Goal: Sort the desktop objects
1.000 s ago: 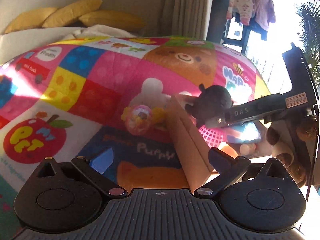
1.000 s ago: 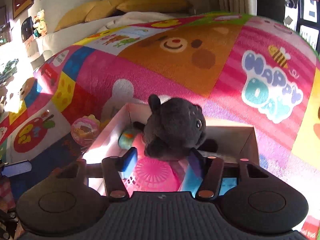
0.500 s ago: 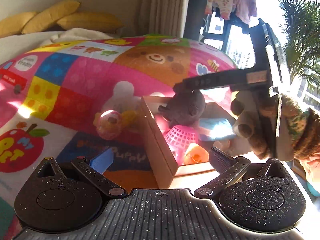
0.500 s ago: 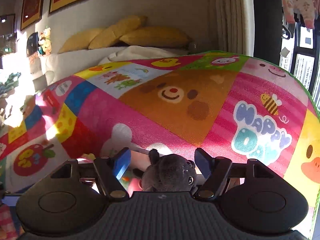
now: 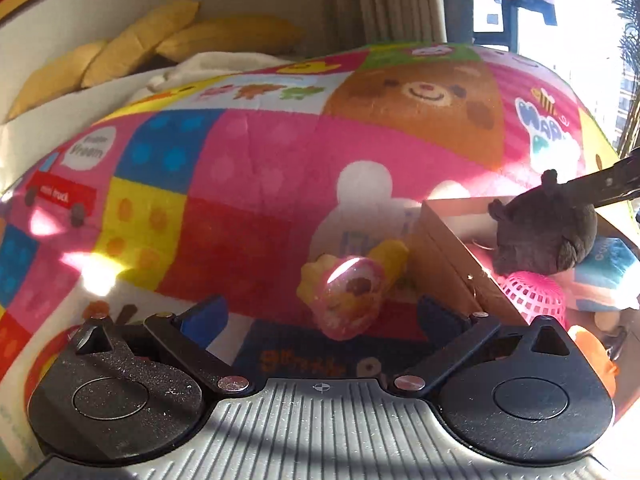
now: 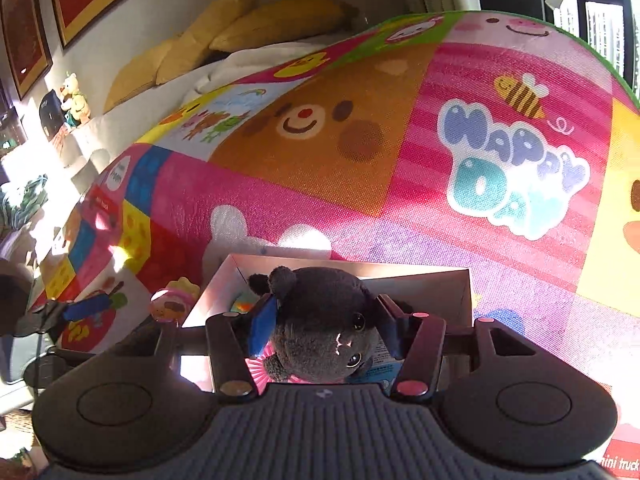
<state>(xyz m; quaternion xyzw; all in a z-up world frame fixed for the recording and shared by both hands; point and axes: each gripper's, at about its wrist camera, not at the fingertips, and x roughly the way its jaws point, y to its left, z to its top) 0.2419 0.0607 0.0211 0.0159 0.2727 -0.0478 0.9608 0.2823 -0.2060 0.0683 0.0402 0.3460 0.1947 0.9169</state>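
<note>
A dark plush toy (image 6: 324, 320) sits between the blue pads of my right gripper (image 6: 326, 326), over the open cardboard box (image 6: 440, 280). The jaws look closed against its sides. In the left wrist view the plush (image 5: 544, 236) rests on a pink mesh ball (image 5: 532, 296) inside the box (image 5: 444, 256), with the right gripper's finger above it. A pink and yellow rattle toy (image 5: 352, 292) lies on the mat left of the box, between the fingers of my open, empty left gripper (image 5: 320, 316). The rattle also shows in the right wrist view (image 6: 172, 304).
The box holds a blue packet (image 5: 608, 268) and an orange toy (image 5: 592, 352). A colourful play mat (image 5: 248, 176) covers the surface. Yellow pillows (image 5: 160, 40) lie at the back by the wall. A window is at the far right.
My left gripper has swung left and down toward the rattle, now framed between its fingers. My right gripper has dropped back around the dark plush over the box.
</note>
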